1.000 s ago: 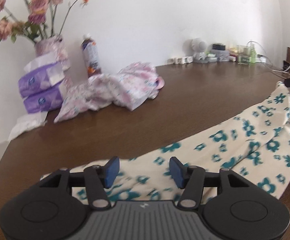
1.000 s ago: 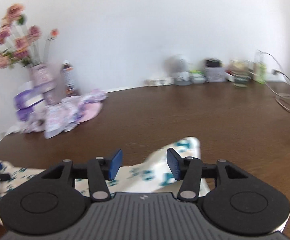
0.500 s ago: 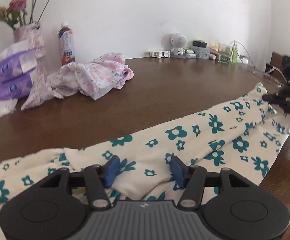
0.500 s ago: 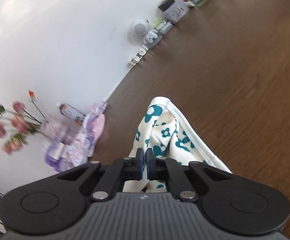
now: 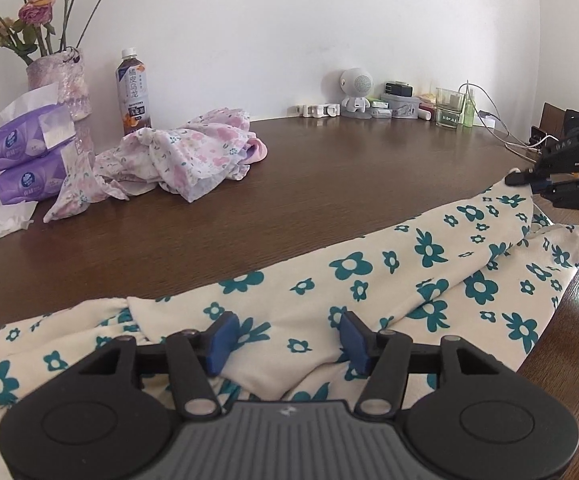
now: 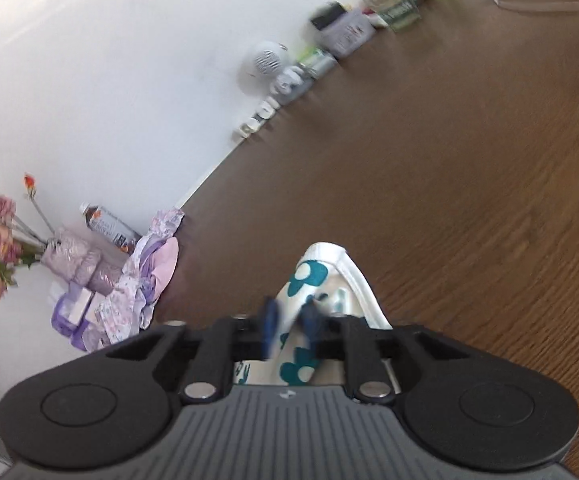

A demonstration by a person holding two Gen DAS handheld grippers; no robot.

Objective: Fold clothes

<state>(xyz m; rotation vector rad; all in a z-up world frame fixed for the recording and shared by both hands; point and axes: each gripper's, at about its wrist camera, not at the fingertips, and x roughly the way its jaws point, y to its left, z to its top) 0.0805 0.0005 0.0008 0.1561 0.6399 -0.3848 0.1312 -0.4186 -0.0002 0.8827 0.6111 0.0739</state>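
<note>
Cream flowered garment (image 5: 429,264) lies stretched across the lower half of the left wrist frame on the brown table (image 5: 289,184). Left gripper (image 5: 285,334) hovers spread wide over its near edge. Right gripper (image 6: 291,330), at lower centre, pinches the cloth's hemmed corner.

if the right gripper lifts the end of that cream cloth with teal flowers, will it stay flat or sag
Probably sag: the floral garment already lies in soft folds and ripples on the wooden table, so it looks thin and floppy. It seems light. With the right gripper pinching one end only, the rest would likely drag along the table.
</note>
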